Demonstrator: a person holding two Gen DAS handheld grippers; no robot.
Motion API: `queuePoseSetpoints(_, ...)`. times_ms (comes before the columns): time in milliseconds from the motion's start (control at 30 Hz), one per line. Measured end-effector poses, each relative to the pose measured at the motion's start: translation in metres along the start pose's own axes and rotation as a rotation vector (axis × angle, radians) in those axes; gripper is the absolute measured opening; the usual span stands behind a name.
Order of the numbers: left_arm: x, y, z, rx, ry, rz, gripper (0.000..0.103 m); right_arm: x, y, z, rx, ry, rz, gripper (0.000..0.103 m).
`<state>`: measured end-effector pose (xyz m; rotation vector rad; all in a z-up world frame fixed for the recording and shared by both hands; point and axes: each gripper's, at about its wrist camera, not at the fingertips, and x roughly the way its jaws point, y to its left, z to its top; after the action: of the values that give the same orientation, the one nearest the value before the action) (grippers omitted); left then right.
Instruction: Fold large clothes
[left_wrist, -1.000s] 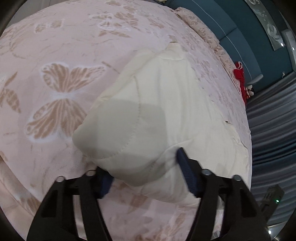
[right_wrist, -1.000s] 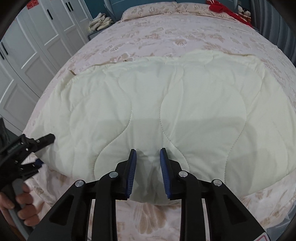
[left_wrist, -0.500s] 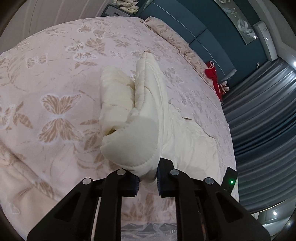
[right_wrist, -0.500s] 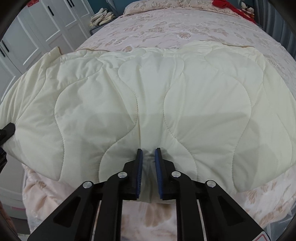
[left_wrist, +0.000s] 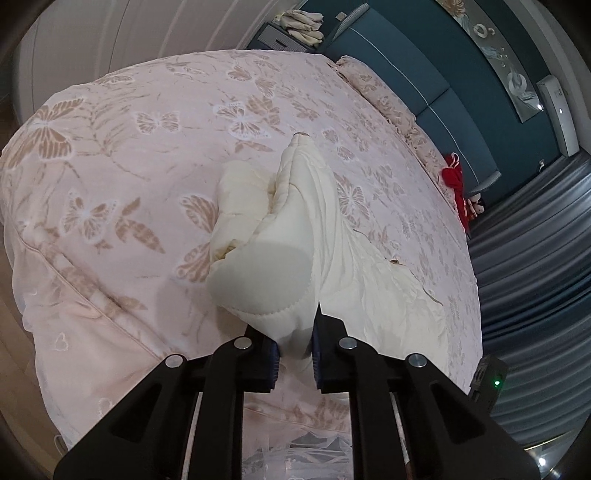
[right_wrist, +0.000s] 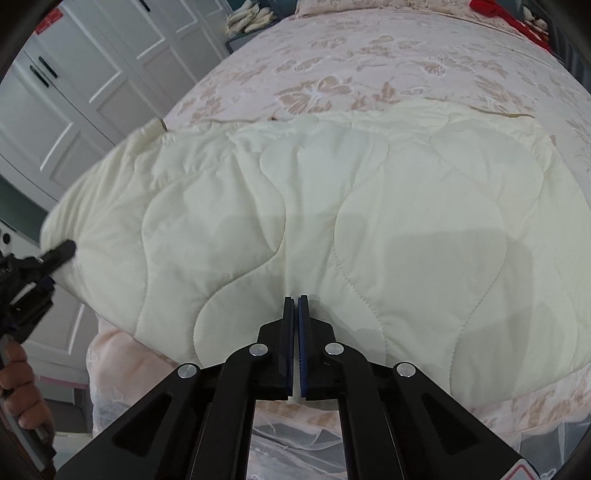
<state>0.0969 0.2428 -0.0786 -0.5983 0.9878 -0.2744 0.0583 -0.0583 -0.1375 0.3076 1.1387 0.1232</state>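
Cream quilted blanket (right_wrist: 332, 221) lies spread across the near part of the bed (left_wrist: 147, 147), wavy stitch lines on top, its near edge hanging just past the bed's near edge. Left near corner is lifted off the bed and bunched into a puffy fold. Left tool (left_wrist: 295, 352) is clenched on that corner; fabric sits squeezed between the blue pads, and its jaws have just closed on it. In right wrist view the same tool (right_wrist: 61, 253) shows at the blanket's left edge, w/ a hand (right_wrist: 22, 395) on its grip. Right tool (right_wrist: 295, 299) is clamped on the near edge around mid-width, jaws just closed further, pads nearly touching w/ a thin pinch of fabric between. Bedspread is pink w/ tan butterfly print. Pillow (left_wrist: 384, 99) along the far edge by a teal headboard (left_wrist: 406, 55). Red item (left_wrist: 454, 177) at far right corner. White wardrobe doors (right_wrist: 92, 74) beyond the left side, grey curtains (left_wrist: 535, 258) on the right.
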Motion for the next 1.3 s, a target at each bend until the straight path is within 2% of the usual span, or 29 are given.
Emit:
queuePoseSetpoints(133, -0.003, -0.019, -0.002, 0.055, -0.005, -0.007, 0.012, 0.014, -0.003, 0.000, 0.001, 0.024, -0.013, 0.000)
queuePoseSetpoints(333, -0.011, -0.059, -0.011, 0.164, -0.003, -0.049, 0.012, 0.035, -0.019, 0.004, 0.064, 0.050, 0.023, 0.000)
queuePoseSetpoints(467, -0.014, -0.097, -0.025, 0.278, -0.001, -0.067, 0.012, 0.046, -0.031, 0.008, 0.112, 0.069, 0.070, 0.000)
queuePoseSetpoints(633, -0.007, -0.138, -0.045, 0.405, 0.011, -0.079, 0.012, 0.051, -0.039, 0.009, 0.131, 0.081, 0.106, 0.000)
queuePoseSetpoints(733, -0.003, -0.154, -0.050, 0.438, 0.007, -0.096, 0.012, 0.040, -0.042, 0.010, 0.163, 0.085, 0.128, 0.000)
queuePoseSetpoints(833, -0.004, -0.164, -0.047, 0.459, -0.003, -0.094, 0.012, 0.000, -0.044, -0.003, 0.145, 0.026, 0.181, 0.000)
queuePoseSetpoints(900, -0.002, -0.169, -0.046, 0.476, 0.004, -0.093, 0.012, -0.015, -0.050, -0.018, 0.141, 0.033, 0.182, 0.000)
queuePoseSetpoints(1000, -0.001, -0.177, -0.051, 0.495, 0.013, -0.098, 0.012, -0.005, -0.062, -0.038, 0.181, 0.081, 0.195, 0.000)
queuePoseSetpoints(1067, 0.001, -0.187, -0.059, 0.522, 0.025, -0.103, 0.012, 0.009, -0.072, -0.047, 0.241, 0.093, 0.235, 0.000)
queuePoseSetpoints(1300, 0.018, -0.230, -0.110, 0.685, 0.099, -0.116, 0.012, 0.023, -0.083, -0.051, 0.297, 0.085, 0.300, 0.000)
